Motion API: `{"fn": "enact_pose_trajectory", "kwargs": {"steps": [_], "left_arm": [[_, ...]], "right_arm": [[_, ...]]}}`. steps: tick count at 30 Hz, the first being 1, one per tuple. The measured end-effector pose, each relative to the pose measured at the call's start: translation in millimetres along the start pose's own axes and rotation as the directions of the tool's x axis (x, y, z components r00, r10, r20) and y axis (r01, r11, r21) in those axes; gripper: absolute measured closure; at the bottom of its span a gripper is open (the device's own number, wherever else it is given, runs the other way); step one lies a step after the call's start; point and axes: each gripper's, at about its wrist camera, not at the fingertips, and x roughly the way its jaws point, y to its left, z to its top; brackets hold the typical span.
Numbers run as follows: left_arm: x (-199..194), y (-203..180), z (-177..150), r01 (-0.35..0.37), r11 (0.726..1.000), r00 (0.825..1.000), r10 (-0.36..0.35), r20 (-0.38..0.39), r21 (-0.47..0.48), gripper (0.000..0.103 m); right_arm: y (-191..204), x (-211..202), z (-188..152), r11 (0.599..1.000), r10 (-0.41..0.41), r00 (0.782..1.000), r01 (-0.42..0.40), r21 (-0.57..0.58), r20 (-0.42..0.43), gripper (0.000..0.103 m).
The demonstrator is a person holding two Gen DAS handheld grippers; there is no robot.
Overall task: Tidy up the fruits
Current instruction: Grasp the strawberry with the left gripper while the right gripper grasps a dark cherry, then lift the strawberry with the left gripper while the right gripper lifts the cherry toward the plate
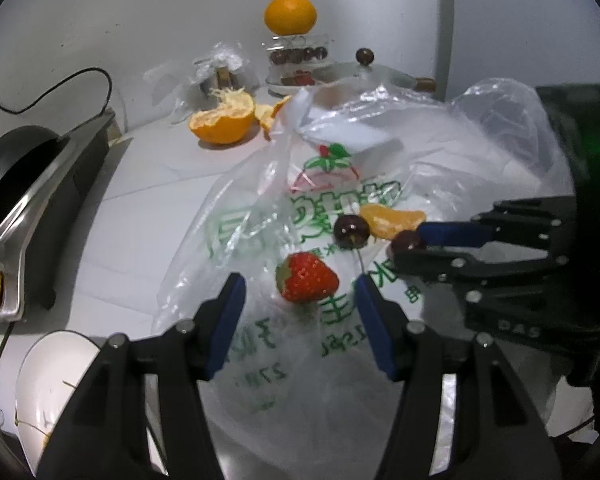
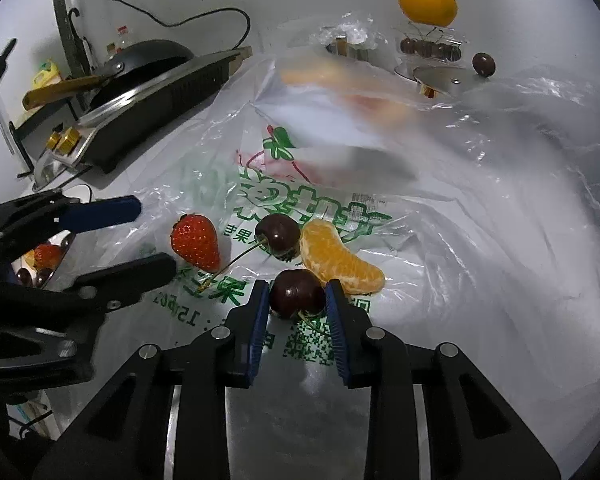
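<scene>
Four loose fruits lie close together on a crinkled plastic bag (image 2: 480, 184) spread over the white counter (image 1: 148, 168): a strawberry (image 2: 195, 241), an orange segment (image 2: 339, 258) and two cherries.

The right gripper (image 2: 297, 299) has the nearer cherry (image 2: 296, 293) squarely between its blue pads, which sit against the fruit's two sides — it looks pinched, though how firmly I cannot tell. The cherry appears to rest on the bag, its stem trailing back toward the gripper. The orange segment lies just beside the right-hand pad, near enough that a sideways drag could nudge it; a straight lift seems the safer way out.

The left gripper (image 1: 300, 292) is spread wide and holds nothing. The strawberry (image 1: 306, 277) lies directly ahead, centred in the gap, its long axis running roughly across the gap, leafy end toward the left finger. The left hand is plainly the nearer one for it.

The second cherry (image 2: 278, 234) sits between strawberry and segment — its long stem (image 2: 236, 261) points toward the strawberry.
</scene>
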Motion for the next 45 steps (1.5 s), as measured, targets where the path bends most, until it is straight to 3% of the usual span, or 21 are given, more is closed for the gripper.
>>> {"fn": "enact_pose_trajectory", "kwargs": {"steps": [11,19,23,25,30,45], "left_arm": [[26,-18,2,-0.071,0.987,0.996,0.077,-0.037,0.144,0.044],[39,-25,4,-0.104,0.976,0.992,0.117,-0.055,0.19,0.044],[43,-21,6,-0.098,0.979,0.992,0.11,-0.058,0.179,0.046],[43,-20,7,-0.091,0.981,0.993,0.103,-0.061,0.174,0.053],[43,-13,10,-0.058,0.989,0.995,0.068,-0.066,0.137,0.06],[6,-14,7,-0.017,0.996,1.0,0.019,-0.013,0.093,0.06]], "right_arm": [[-19,-16,-5,0.999,0.028,0.999,-0.029,0.033,0.044,0.072],[-29,-18,-7,0.997,0.043,0.998,-0.046,0.056,0.055,0.072],[-32,-19,-8,0.997,0.046,0.997,-0.05,0.058,0.054,0.072],[-33,-19,-9,0.997,0.046,0.997,-0.049,0.061,0.055,0.072],[-33,-21,-9,0.997,0.043,0.997,-0.046,0.062,0.06,0.072],[-24,-36,-8,0.998,0.027,0.996,-0.031,0.046,0.08,0.072]]}}
